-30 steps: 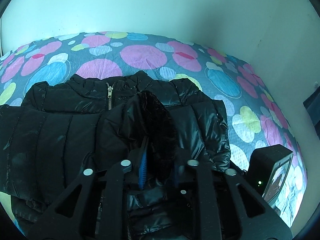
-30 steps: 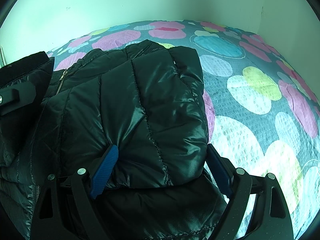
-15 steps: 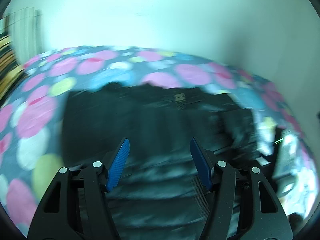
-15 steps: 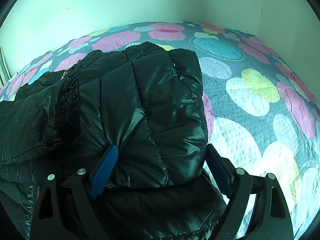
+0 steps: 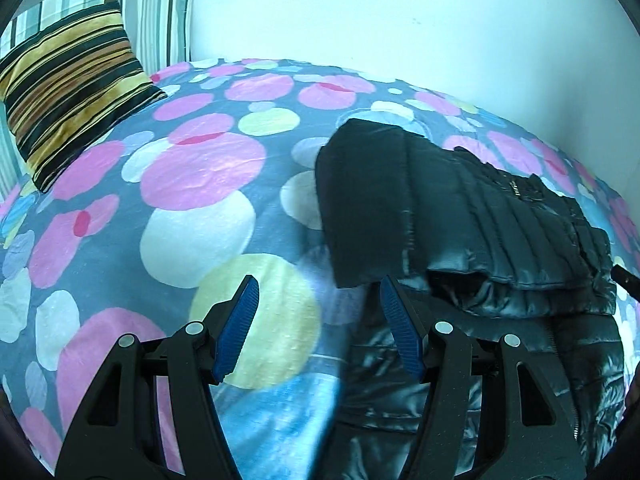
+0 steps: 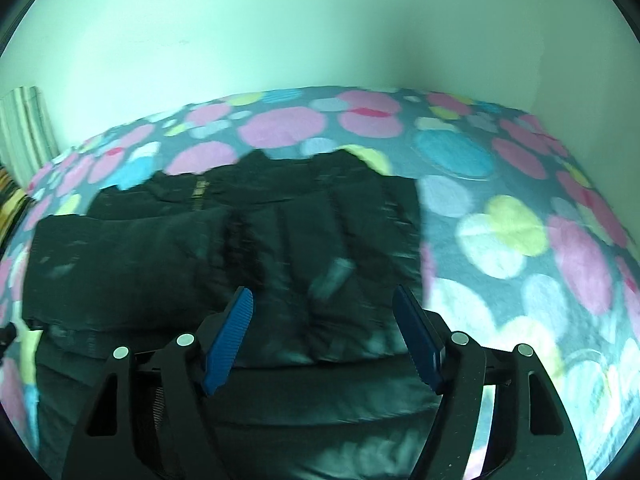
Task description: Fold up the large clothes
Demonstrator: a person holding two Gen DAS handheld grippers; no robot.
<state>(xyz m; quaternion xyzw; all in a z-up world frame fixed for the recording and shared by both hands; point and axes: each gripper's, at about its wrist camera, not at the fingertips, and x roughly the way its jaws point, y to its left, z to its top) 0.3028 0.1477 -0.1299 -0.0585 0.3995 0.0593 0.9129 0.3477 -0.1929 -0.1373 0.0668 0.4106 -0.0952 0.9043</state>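
A black quilted puffer jacket point(image 5: 472, 220) lies on the bed with its zip facing up and one sleeve folded across its front. My left gripper point(image 5: 318, 284) hangs open over the spotted bedspread just left of the jacket's edge, with nothing between its blue pads point(image 5: 236, 332). In the blurred right wrist view the jacket point(image 6: 280, 240) fills the middle. My right gripper point(image 6: 323, 294) hovers above the jacket's right side. Its jaws are closing, and the pads are clear of the fabric with nothing pinched between them.
The spotted bedspread point(image 5: 200, 168) covers the whole bed and runs up to a pale wall at the far side. A striped pillow point(image 5: 68, 88) leans at the far left against a striped cushion point(image 5: 160, 12). Bare bedspread point(image 6: 520, 240) lies right of the jacket.
My left gripper let go of the sleeve cuff, opened and swung left off the jacket to over the bedspread. My right gripper rose off the jacket's folded shoulder and its jaws narrowed.
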